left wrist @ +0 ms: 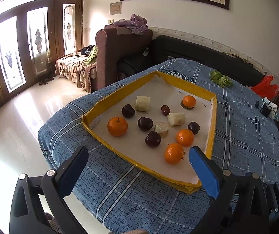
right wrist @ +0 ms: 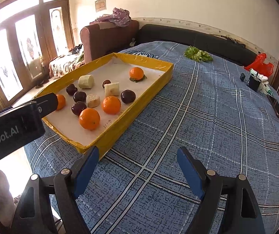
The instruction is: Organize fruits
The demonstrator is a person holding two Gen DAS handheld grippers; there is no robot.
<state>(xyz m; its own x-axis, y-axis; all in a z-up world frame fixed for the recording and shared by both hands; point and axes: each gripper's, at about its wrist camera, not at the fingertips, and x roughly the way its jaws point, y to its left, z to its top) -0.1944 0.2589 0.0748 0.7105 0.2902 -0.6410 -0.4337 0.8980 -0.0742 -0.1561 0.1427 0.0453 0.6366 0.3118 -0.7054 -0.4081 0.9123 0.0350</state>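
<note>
A yellow-rimmed tray with a white floor lies on a blue checked cloth. It holds several oranges, such as the nearest one, several dark plums, a small brown date and three pale banana pieces. My left gripper is open and empty, above the tray's near edge. In the right wrist view the tray lies to the left, with the oranges and plums. My right gripper is open and empty over bare cloth beside the tray. The left gripper's body shows at far left.
A bunch of green lettuce lies on the cloth at the far side. A red plastic bag, a small black device and a dark flat object sit at the right edge. Sofas stand behind the table.
</note>
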